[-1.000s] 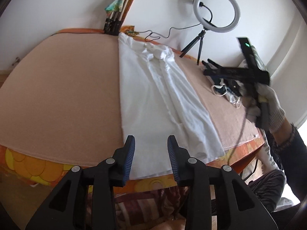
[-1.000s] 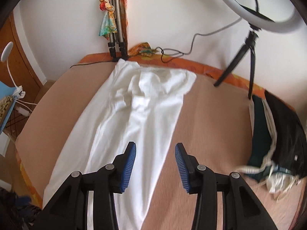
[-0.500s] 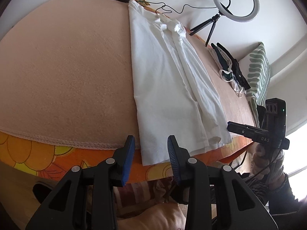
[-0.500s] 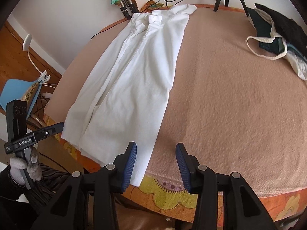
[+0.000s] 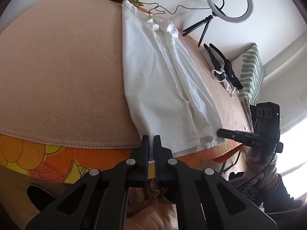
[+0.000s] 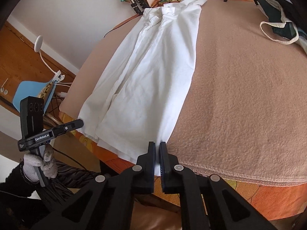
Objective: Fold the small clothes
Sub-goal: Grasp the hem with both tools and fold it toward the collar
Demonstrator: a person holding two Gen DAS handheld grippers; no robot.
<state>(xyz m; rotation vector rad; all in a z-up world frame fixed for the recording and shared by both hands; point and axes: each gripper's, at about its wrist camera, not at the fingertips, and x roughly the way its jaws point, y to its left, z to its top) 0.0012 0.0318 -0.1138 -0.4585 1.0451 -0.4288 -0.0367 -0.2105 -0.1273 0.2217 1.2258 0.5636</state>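
A white shirt [image 5: 163, 72] lies flat and lengthwise on a pink blanket [image 5: 57, 72], sides folded in, collar at the far end; it also shows in the right wrist view [image 6: 151, 72]. My left gripper [image 5: 151, 140] is shut on the shirt's near left hem corner at the bed's front edge. My right gripper [image 6: 157, 147] is shut on the near right hem corner. The right gripper also shows in the left wrist view [image 5: 218, 132], at the hem, and the left gripper shows in the right wrist view [image 6: 81, 122].
A ring light on a small tripod [image 5: 228, 2] stands at the far edge, near a cable [image 5: 165, 9]. A pile of dark and light clothes [image 6: 282, 25] lies at the right, next to a striped pillow [image 5: 251, 72]. An orange flowered sheet [image 5: 38, 157] hangs over the front edge.
Both grippers moved down to the shirt's near hem and closed on its two corners; they were open half a second ago.
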